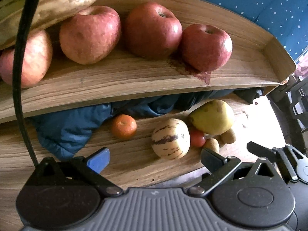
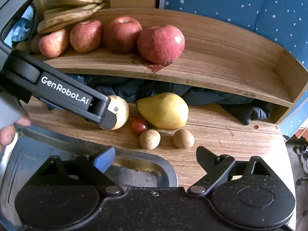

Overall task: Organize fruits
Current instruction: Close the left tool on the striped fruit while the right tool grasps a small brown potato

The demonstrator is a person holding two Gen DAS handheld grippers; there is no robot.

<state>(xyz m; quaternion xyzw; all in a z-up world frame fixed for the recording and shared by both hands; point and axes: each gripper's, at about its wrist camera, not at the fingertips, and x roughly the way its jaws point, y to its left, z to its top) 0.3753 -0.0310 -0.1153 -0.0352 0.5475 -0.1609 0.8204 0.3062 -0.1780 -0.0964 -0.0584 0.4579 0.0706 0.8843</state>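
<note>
Left wrist view shows the sorting about half done, as I judge it: four apples (image 1: 152, 28) sit in a row on the raised shelf (image 1: 125, 80) with the bananas (image 1: 50, 5) at its far left. Still loose on the desk (image 1: 134, 159) below are a tangerine (image 1: 124, 126), a striped melon (image 1: 170, 138), a pear (image 1: 212, 116), a cherry tomato (image 1: 197, 138) and two small brown fruits (image 1: 211, 144), possibly kiwis. The left gripper (image 1: 154, 156) hovers near the melon, jaws spread and empty. The right gripper (image 2: 156, 156) is spread too, above a metal tray (image 2: 134, 163). Shelf room lies right of the apples, bounded by a raised lip; blue cloth (image 1: 73, 127) crowds the gap under the shelf.
</note>
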